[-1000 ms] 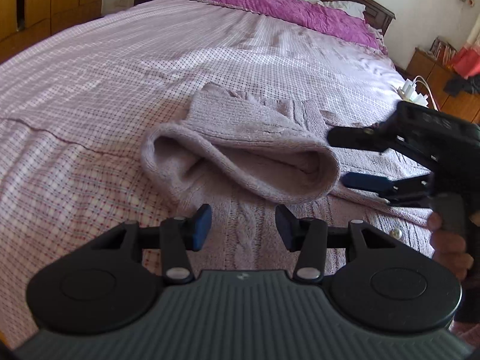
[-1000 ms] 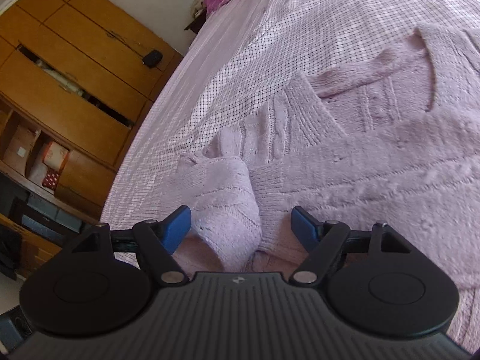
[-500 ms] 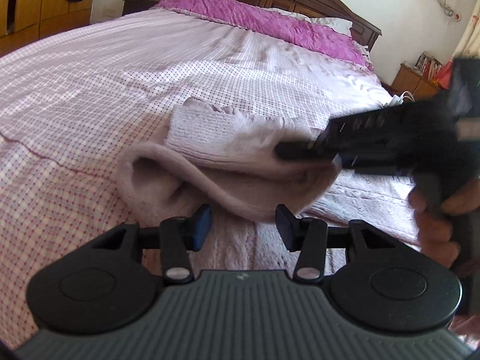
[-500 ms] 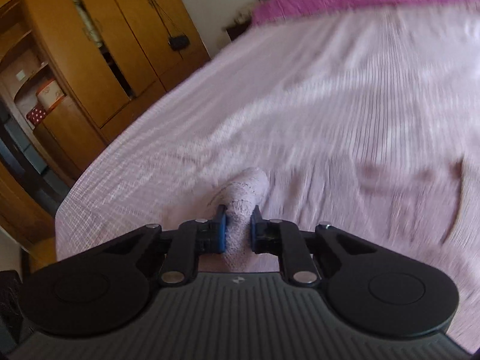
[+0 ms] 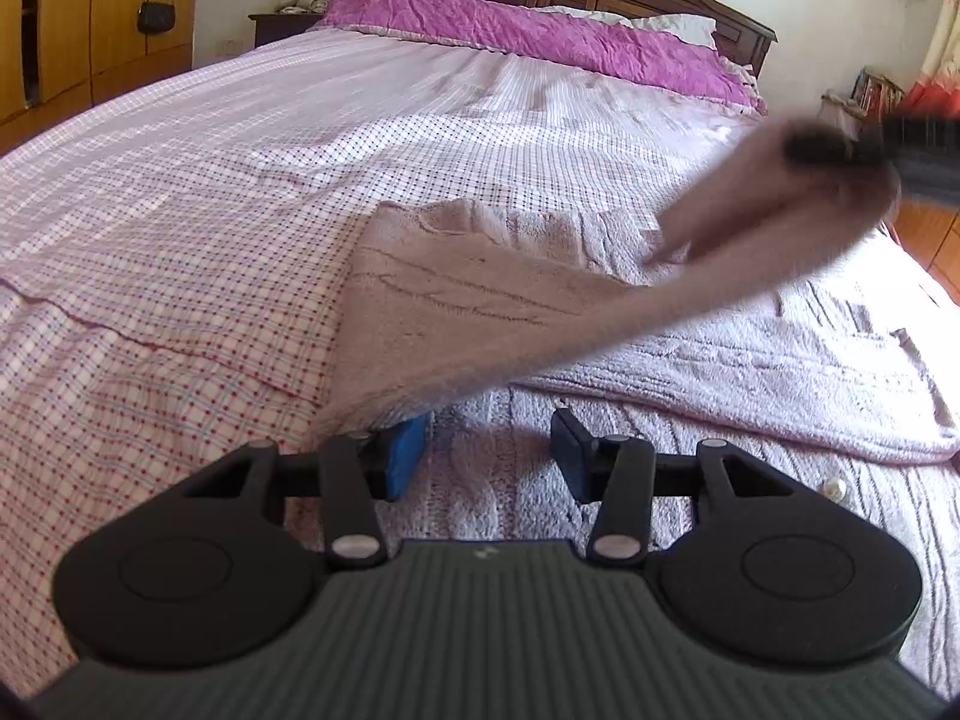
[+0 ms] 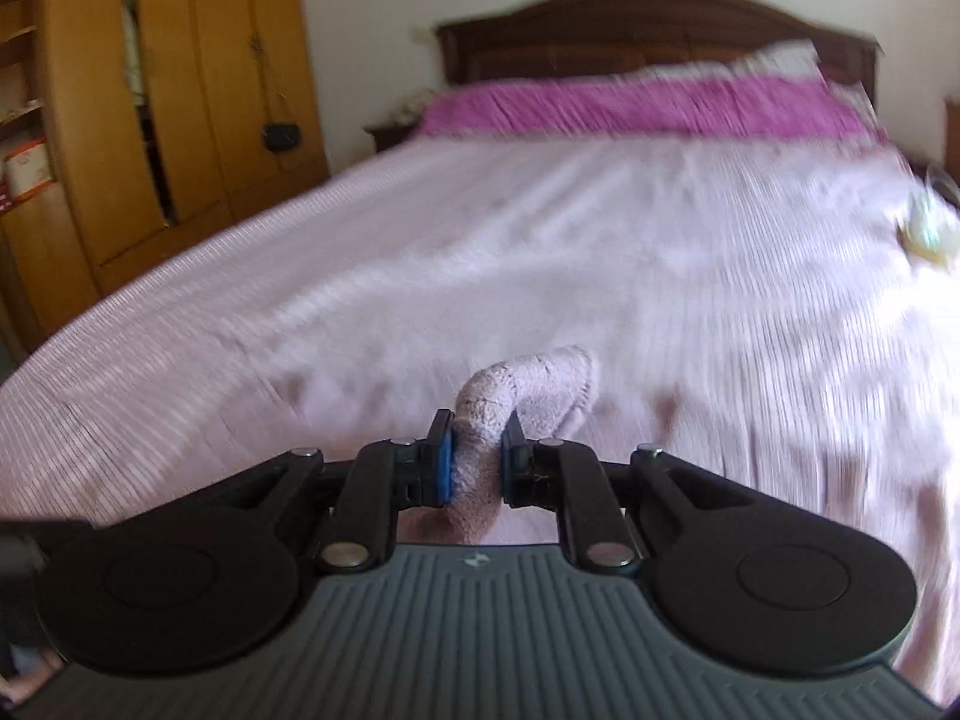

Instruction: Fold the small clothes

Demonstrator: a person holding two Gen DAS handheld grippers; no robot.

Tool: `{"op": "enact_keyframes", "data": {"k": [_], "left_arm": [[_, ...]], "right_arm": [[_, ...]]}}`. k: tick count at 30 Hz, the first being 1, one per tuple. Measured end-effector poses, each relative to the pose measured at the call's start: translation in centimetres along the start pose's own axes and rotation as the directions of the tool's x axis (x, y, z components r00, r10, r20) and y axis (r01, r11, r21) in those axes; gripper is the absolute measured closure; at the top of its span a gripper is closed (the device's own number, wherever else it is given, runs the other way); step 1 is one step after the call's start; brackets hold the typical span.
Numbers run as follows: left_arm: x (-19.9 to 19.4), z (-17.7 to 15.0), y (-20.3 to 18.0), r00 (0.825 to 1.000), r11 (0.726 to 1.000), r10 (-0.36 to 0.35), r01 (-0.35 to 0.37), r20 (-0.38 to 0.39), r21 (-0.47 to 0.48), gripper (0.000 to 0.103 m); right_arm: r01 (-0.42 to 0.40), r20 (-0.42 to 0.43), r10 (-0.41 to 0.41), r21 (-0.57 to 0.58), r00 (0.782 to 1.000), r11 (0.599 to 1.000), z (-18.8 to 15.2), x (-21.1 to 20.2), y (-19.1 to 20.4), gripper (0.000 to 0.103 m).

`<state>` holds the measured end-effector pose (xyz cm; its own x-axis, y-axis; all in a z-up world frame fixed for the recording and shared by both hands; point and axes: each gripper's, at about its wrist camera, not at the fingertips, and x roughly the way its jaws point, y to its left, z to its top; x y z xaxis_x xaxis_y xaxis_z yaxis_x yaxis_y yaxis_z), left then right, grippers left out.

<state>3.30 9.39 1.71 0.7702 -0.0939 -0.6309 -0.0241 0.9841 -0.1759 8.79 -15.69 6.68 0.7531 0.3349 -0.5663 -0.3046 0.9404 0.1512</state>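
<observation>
A second earlier my right gripper [image 6: 474, 462] had hung with its fingers spread on either side of the sleeve cuff [image 6: 528, 390]; by this moment the fingers had pinched the cuff between their blue pads and carried it up off the bed [image 5: 210, 180], so the sleeve [image 5: 690, 276] stretched in a blurred band from the sweater's shoulder up to the right of the left wrist view. The rolled loop the sleeve had formed was gone. The lilac cable-knit sweater [image 5: 750, 360] lay flat on the checked bedspread, its body under my left gripper [image 5: 489, 456]. That gripper pointed down at the knit, fingers half spread and holding nothing, much where it had been. My right pointed along the bed toward the headboard [image 6: 654, 18].
</observation>
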Motion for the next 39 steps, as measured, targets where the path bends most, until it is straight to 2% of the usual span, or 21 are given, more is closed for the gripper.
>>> {"op": "enact_keyframes", "data": {"k": [3,5,7,10,15,18,22,27,30,32,34,36,39], "left_arm": [[0.0,0.1,-0.2,1.000,1.000,0.000,0.000,-0.008,0.010,0.054],[-0.1,0.1,-0.3,1.000,1.000,0.000,0.001,-0.016,0.021,0.054],[-0.4,0.2,-0.4,1.000,1.000,-0.007,0.008,-0.028,0.022,0.054],[-1.3,0.4,-0.5,0.998,0.999,-0.035,0.035,-0.051,0.013,0.054],[-3.3,0.9,-0.9,0.993,0.996,-0.087,0.089,-0.076,0.022,0.054],[-4.4,1.4,-1.3,0.993,0.993,-0.105,0.108,-0.062,0.050,0.054],[-4.5,2.3,-1.7,0.992,0.991,-0.116,0.118,-0.050,0.059,0.054],[-2.4,3.7,-1.9,0.998,0.996,-0.065,0.067,-0.024,0.060,0.054],[-0.8,4.5,-1.5,0.998,0.997,-0.056,0.057,-0.020,0.042,0.054],[0.3,4.9,-1.3,0.999,0.999,-0.040,0.041,-0.022,0.033,0.054],[1.2,5.1,-0.9,0.999,0.999,-0.028,0.028,-0.025,0.021,0.054],[2.1,5.2,-0.5,0.999,1.000,-0.020,0.020,-0.040,0.006,0.054],[3.0,5.0,-0.2,0.999,1.000,-0.013,0.013,-0.049,-0.007,0.054]], "right_arm": [[0.015,-0.047,-0.012,0.067,0.999,0.998,-2.4,0.6,-1.3,0.085],[0.011,-0.052,-0.006,0.100,0.999,0.995,-3.7,0.9,-1.8,0.079],[0.028,-0.044,-0.023,0.109,0.999,0.994,-4.4,0.5,-1.8,0.061],[0.068,-0.045,-0.064,0.099,0.997,0.993,-4.6,-0.1,-1.8,0.041],[0.091,-0.009,-0.091,0.022,0.996,0.996,-3.6,-2.2,-1.1,0.037],[0.054,0.005,-0.054,-0.007,0.999,0.998,-2.4,-2.4,-0.1,0.034],[0.011,-0.015,-0.011,-0.052,1.000,0.999,-1.2,-0.2,1.6,0.033],[-0.033,-0.085,0.026,-0.076,0.996,0.997,0.2,4.3,3.4,0.034],[-0.004,-0.122,-0.008,-0.101,0.992,0.995,0.5,7.0,4.2,0.040],[0.016,-0.138,-0.034,-0.132,0.990,0.991,0.4,8.0,4.5,0.056],[0.026,-0.131,-0.045,-0.144,0.990,0.989,0.3,8.5,4.0,0.081],[0.018,-0.104,-0.033,-0.139,0.994,0.990,0.7,7.9,3.5,0.093],[0.052,-0.008,-0.053,-0.129,0.999,0.990,1.7,5.4,2.5,0.094]]}}
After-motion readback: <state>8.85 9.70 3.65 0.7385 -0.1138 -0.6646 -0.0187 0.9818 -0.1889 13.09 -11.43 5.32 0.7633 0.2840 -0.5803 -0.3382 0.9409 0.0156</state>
